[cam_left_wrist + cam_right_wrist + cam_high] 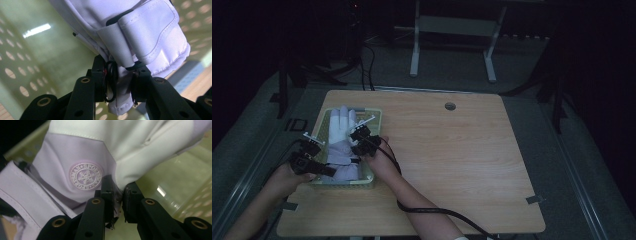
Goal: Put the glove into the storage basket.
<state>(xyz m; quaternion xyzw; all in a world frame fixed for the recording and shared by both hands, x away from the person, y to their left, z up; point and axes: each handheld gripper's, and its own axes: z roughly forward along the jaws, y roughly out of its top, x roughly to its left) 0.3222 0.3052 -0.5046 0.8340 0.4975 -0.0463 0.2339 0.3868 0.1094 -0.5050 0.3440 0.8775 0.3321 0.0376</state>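
The high view looks forward and down from above; the basket (374, 116) sits at nine o'clock. Both gripper views sit very close, sharing the glove (150, 30) (105, 147) (341, 131) with it.

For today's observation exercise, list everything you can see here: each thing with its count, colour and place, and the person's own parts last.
Glove: one, white and pale lilac, lying in the basket, fingers pointing away from the person.
Basket: one, pale green with holes, on the table's left part.
Table: one, light wood, centre of the room.
Metal frame: one, grey, on the floor behind the table.
Left gripper: one, black, shut on the glove's cuff.
Right gripper: one, black, shut on the glove's edge near a round snowflake badge.
Forearms: two, entering from below.
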